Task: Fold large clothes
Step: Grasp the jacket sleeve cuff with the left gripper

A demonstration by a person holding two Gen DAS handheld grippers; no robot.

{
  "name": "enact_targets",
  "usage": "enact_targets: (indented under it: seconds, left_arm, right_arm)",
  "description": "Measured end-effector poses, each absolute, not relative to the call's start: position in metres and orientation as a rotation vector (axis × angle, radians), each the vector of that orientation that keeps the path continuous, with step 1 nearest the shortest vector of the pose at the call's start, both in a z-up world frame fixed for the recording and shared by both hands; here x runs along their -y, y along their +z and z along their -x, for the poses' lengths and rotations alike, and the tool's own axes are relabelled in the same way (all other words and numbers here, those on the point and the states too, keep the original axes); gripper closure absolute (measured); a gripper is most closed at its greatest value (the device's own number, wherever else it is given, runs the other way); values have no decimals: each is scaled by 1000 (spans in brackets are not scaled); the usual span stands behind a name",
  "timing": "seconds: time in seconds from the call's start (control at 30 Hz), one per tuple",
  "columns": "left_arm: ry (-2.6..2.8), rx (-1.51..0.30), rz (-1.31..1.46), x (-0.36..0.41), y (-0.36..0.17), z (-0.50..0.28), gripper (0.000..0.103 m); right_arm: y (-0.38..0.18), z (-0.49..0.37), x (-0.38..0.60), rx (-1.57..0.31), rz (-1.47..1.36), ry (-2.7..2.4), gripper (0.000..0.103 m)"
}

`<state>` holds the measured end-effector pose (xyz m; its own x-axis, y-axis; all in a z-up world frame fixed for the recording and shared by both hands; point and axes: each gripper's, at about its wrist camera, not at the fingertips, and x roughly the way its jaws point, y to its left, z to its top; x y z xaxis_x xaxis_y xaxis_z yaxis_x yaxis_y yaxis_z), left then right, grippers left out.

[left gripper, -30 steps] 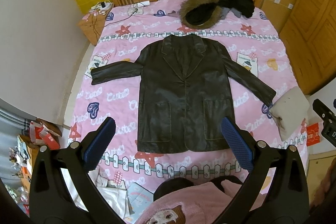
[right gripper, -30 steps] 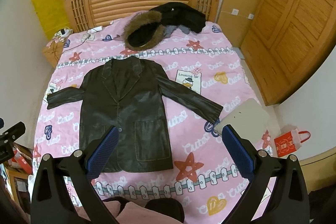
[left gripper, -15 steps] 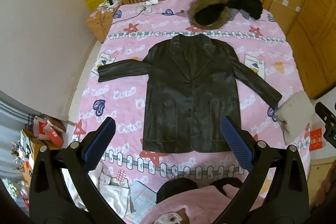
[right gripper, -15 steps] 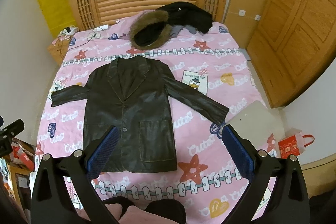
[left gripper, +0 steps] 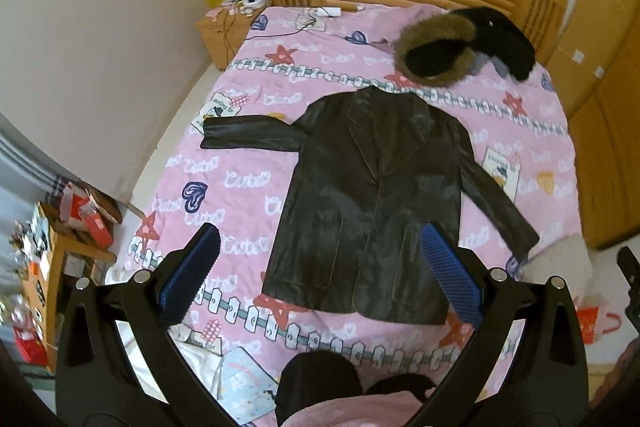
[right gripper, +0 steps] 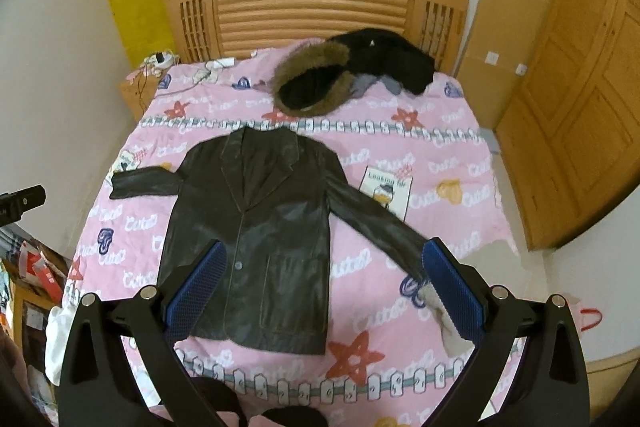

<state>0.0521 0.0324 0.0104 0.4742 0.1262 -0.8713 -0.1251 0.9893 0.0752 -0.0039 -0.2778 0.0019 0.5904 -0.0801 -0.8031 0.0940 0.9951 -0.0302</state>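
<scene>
Both grippers hover above the foot end of the bed [left gripper: 248,187], clear of its cover and holding nothing. The left gripper [left gripper: 320,267] has its blue-padded fingers [left gripper: 190,273] spread wide apart (the view is tilted, so it appears rolled). The right gripper [right gripper: 322,287] is level, its fingers [right gripper: 452,293] likewise spread wide, toward the bed's right side. Each gripper's edge shows in the other's view.

Bed [left gripper: 248,187] under leather coat [left gripper: 372,207]

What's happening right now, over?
Both tongs, left and right, open, empty. Dark brown leather jacket flat on pink bed, unfolded. Fur-trimmed black coat beyond collar, apart.
</scene>
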Motion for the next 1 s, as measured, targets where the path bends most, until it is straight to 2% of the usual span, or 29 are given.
enact_targets:
  seconds: [0.13, 0.33, 0.53, 0.6, 0.77, 1.0]
  left_arm:
    - [232, -1059, 40, -80, -4, -78, 5]
    - [336, -1078, 188, -199, -50, -144, 5]
    - [412, -1145, 229, -312, -129, -227, 5]
    - [392, -1195, 283, -344, -163, -254, 5]
    - [376, -1343, 495, -414, -289, -322, 5]
    - [444, -1394, 710, -489, -441, -383, 5]
  right_arm:
    - [4, -14, 270, -900, -23, -127, 8]
    - [-7, -46, 227, -716, -66, -126, 8]
    - [-40, -111, 162, -801, -33, -186, 8]
    - [-52, -129, 142, -839, -27, -191, 8]
    - [-93, -174, 97, -882, 17, -193, 8]
    - [-204, -238, 49, -1001, 0, -108, 8]
